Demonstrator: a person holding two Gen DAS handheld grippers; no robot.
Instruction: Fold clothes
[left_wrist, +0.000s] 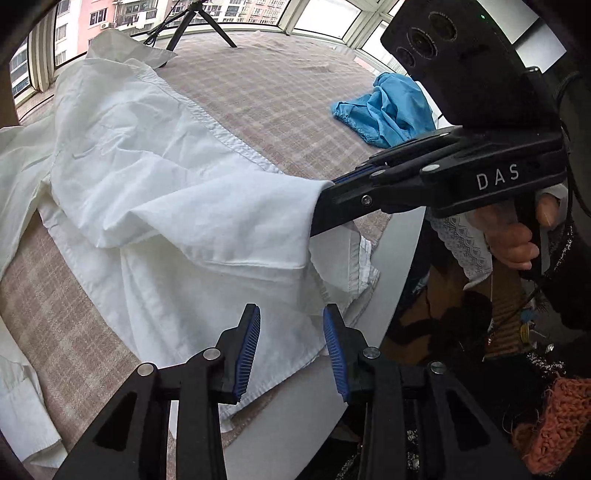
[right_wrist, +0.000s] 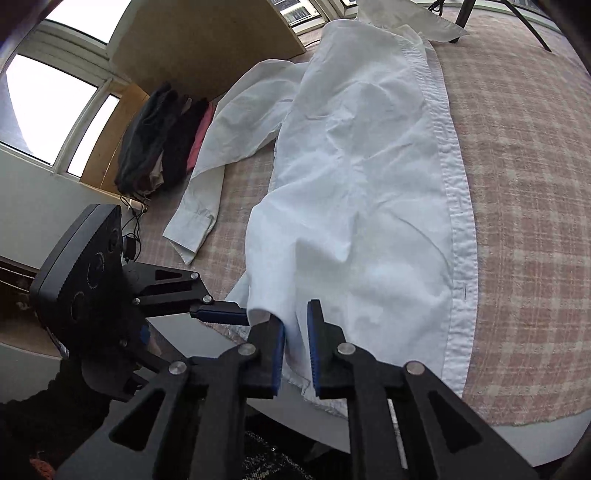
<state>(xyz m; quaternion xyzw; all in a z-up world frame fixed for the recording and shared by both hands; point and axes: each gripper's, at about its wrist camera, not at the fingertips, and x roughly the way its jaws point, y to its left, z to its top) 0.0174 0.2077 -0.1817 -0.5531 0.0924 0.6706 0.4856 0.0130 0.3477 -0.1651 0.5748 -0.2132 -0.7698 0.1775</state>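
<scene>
A white shirt (left_wrist: 159, 177) (right_wrist: 362, 177) lies spread on the plaid-covered table (right_wrist: 524, 192), one sleeve (right_wrist: 207, 206) trailing off to the left. In the right wrist view my right gripper (right_wrist: 295, 350) stands open by a narrow gap at the shirt's near hem, with a fold of cloth lying loosely between its blue pads. In the left wrist view the hem drapes over the tips of that same right gripper (left_wrist: 328, 195). My left gripper (left_wrist: 291, 350) (right_wrist: 225, 314) is open above the shirt's lower corner, with nothing between its fingers.
A crumpled blue garment (left_wrist: 384, 110) lies at the table's far right. A tripod (left_wrist: 199, 22) stands at the back. Dark folded clothes (right_wrist: 159, 140) are stacked beside a wooden board (right_wrist: 199, 40). The table's white edge (left_wrist: 402, 251) runs near a person's hand (left_wrist: 513, 236).
</scene>
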